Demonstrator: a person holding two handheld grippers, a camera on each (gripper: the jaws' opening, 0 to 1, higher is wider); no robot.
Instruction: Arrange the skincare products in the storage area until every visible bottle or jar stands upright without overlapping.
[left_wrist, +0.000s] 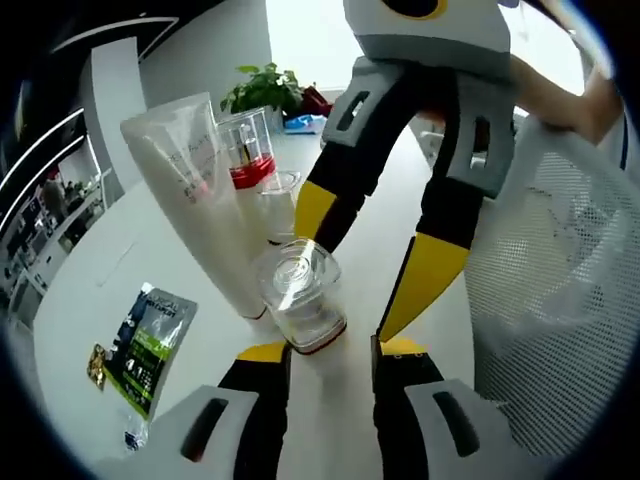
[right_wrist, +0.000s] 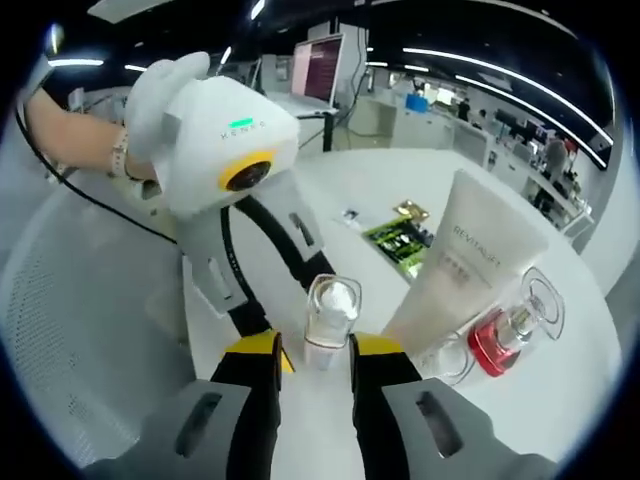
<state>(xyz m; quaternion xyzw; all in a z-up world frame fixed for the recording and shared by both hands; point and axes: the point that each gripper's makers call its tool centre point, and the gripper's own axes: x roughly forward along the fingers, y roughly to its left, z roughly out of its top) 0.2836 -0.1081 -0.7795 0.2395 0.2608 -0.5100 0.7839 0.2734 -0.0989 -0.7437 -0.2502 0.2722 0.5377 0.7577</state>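
Skincare products stood grouped on the white table, near the middle of both views. In the left gripper view, a small clear jar with a clear lid and a red band at its base stood upright at lower centre, just above the yellow tips of the left gripper. Its jaws were set wide, one tip at each side of the jar's base, and I could not tell whether they touched it. A tall white tube leaned behind the jar, running toward the upper left, and a clear bottle with a red band stood just right of the tube's top. A green sachet lay flat at lower left, well apart from the jar. A potted plant sat at upper centre. The right gripper reached down from the top of that frame, its yellow-tipped jaws spread at either side of the jar, beside a white mesh basket on the right.

In the right gripper view, the same jar sat between the right gripper's jaw tips at lower centre, jaws narrow around it; contact was unclear. The tube and red bottle stood to the right, the sachet beyond. The left gripper came in from the upper left, held by a hand
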